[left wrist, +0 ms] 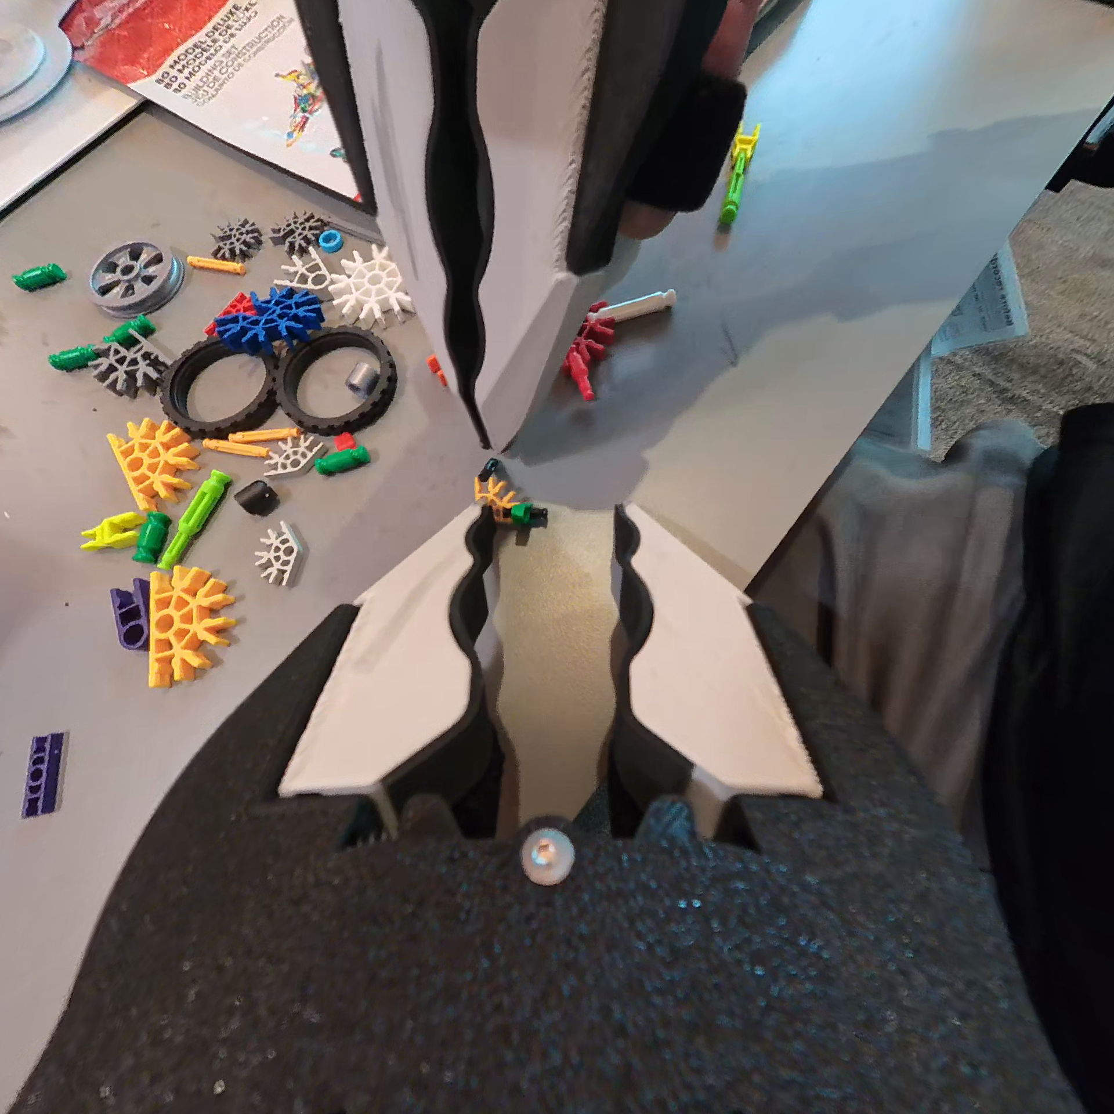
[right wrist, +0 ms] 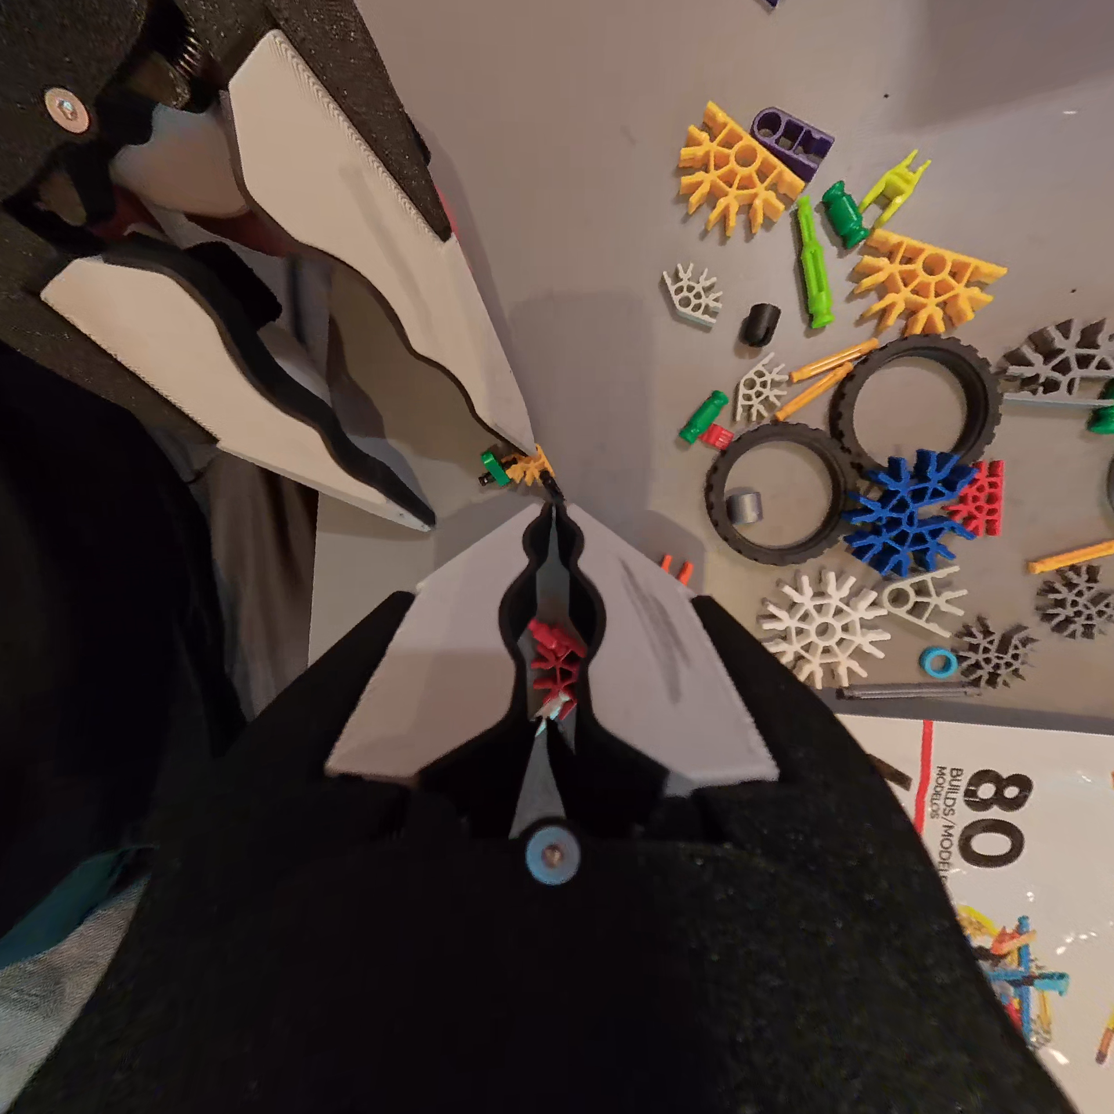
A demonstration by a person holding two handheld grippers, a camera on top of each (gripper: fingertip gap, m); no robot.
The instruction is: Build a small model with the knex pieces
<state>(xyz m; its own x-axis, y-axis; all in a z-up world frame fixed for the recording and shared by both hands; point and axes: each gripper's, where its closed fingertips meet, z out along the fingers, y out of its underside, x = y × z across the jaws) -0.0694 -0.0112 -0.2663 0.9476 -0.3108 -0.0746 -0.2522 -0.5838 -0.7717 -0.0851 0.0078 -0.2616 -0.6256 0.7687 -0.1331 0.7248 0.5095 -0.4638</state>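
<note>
A small orange connector (left wrist: pixel 495 493) with a green piece (left wrist: pixel 523 513) and a short black rod (left wrist: pixel 489 465) clipped to it sits between the two grippers, just above the grey table (left wrist: pixel 783 253). My right gripper (right wrist: pixel 551 509) comes in from above in the left wrist view (left wrist: pixel 491 446) and is shut on the black rod (right wrist: pixel 551 491). My left gripper (left wrist: pixel 551 512) is open. One of its fingertips (right wrist: pixel 529 449) touches the orange connector (right wrist: pixel 530 465) and the other stands well apart. A red connector (right wrist: pixel 554 657) shows through the gap in the right fingers.
Loose building pieces lie beside the grippers: two black tyres (left wrist: pixel 337 380), blue (left wrist: pixel 271 319), white (left wrist: pixel 371 286) and orange (left wrist: pixel 181 627) connectors, green rods, a grey wheel (left wrist: pixel 135 277). An instruction booklet (right wrist: pixel 994 844) lies nearby. The table edge (left wrist: pixel 844 476) runs close on the right, with cloth beyond it. Between my right fingertips and the grey wheel (left wrist: pixel 135 277) there is roughly 15 cm.
</note>
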